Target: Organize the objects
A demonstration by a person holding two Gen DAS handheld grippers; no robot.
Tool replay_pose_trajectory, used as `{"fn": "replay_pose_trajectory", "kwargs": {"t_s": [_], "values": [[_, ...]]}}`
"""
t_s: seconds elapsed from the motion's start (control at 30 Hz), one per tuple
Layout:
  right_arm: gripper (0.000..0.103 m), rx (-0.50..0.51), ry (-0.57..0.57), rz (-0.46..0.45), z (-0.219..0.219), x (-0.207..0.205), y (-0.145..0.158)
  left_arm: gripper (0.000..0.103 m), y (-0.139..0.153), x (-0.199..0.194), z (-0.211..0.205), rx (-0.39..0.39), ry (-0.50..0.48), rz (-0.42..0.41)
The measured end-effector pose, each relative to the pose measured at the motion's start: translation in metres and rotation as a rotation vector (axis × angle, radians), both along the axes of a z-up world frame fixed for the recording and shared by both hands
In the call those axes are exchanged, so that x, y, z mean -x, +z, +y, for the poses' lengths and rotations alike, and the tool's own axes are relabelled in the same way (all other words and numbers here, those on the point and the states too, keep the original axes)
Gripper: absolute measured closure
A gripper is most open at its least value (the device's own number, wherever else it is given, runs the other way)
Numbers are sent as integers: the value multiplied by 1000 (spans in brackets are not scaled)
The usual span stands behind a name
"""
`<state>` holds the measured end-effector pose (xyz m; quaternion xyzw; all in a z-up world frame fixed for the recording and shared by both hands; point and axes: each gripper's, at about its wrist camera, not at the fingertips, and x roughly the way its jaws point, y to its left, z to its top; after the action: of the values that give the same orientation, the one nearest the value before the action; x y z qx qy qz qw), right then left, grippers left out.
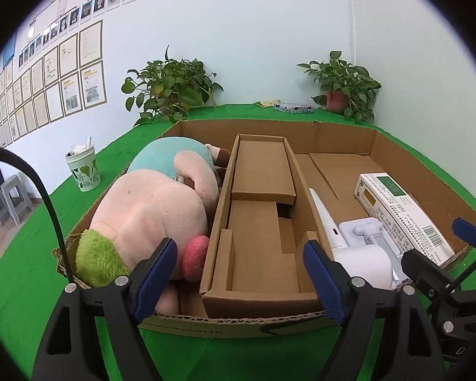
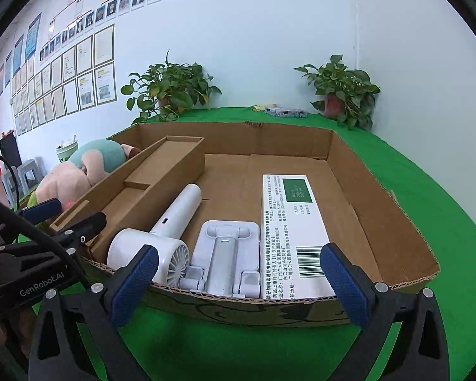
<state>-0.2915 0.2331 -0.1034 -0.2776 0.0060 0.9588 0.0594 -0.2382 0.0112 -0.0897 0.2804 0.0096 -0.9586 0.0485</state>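
Left wrist view: left gripper (image 1: 239,273) at bottom centre, jaws spread, nothing between them. Shallow brown cardboard tray (image 1: 269,130) on green tablecloth (image 1: 22,273). Pink-and-teal plush toy (image 1: 155,209) fills the tray's left compartment; brown cardboard insert (image 1: 260,222) sits mid-frame.

Right wrist view: right gripper (image 2: 238,282) at bottom centre, jaws spread, holding nothing. In the tray, left to right: white handheld fan (image 2: 161,238), white folding stand (image 2: 225,254), white printed carton (image 2: 292,231), lying side by side.
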Motion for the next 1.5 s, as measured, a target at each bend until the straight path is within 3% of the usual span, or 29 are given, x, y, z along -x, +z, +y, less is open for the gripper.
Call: {"fn": "replay_pose_trajectory", "kwargs": {"t_s": [1.5], "values": [[0, 4, 0, -2, 1, 4, -2, 18, 3, -12, 1, 1, 3, -5]]}}
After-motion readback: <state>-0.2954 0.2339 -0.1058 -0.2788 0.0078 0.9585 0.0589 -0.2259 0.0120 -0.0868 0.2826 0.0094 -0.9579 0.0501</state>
